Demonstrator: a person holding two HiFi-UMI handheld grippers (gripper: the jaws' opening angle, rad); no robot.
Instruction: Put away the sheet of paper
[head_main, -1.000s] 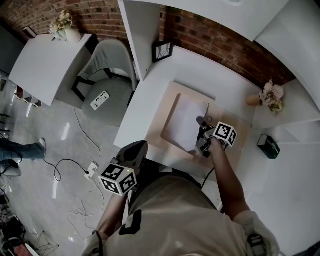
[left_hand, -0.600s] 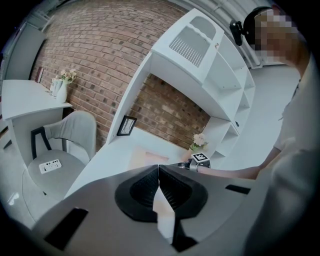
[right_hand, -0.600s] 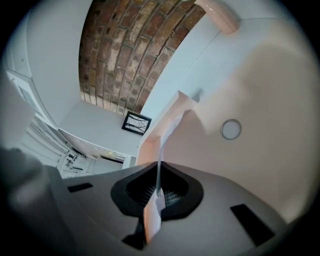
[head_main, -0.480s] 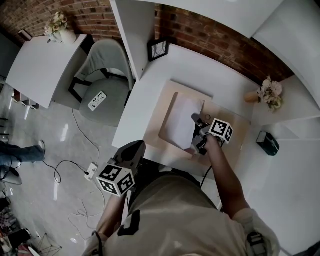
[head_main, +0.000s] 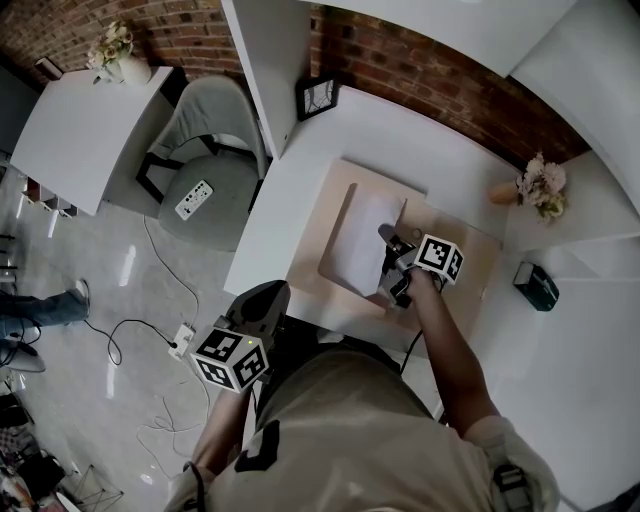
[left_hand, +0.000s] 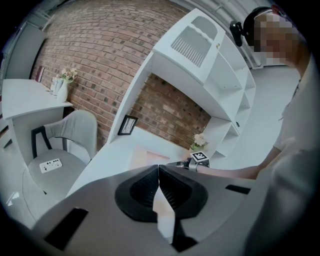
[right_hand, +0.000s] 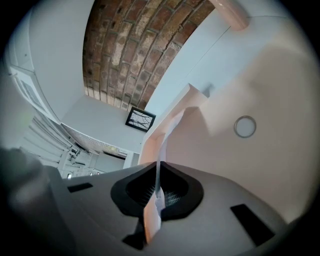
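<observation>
Head view: right tongs (head_main: 388, 245) cover right edge of sheet of paper (head_main: 360, 240), so grip spot not visible there. Torso (head_main: 350, 440) hides near edge of table (head_main: 285, 230). Second person (head_main: 35, 308) at left edge, cut off by frame, legs only. Dark box (head_main: 530, 285) at right and white item (head_main: 197, 200) on chair (head_main: 220, 110): too small to ID. Right gripper view: ring (right_hand: 245, 126) at right, can't tell what it is.

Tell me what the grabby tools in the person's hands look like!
The left tool and the right tool are smooth grey plastic bodies, each tipped with two black ribbed pads. Each carries a white cube printed with black square markers: the left cube, the right cube. The person wears a beige short-sleeved shirt.
</observation>
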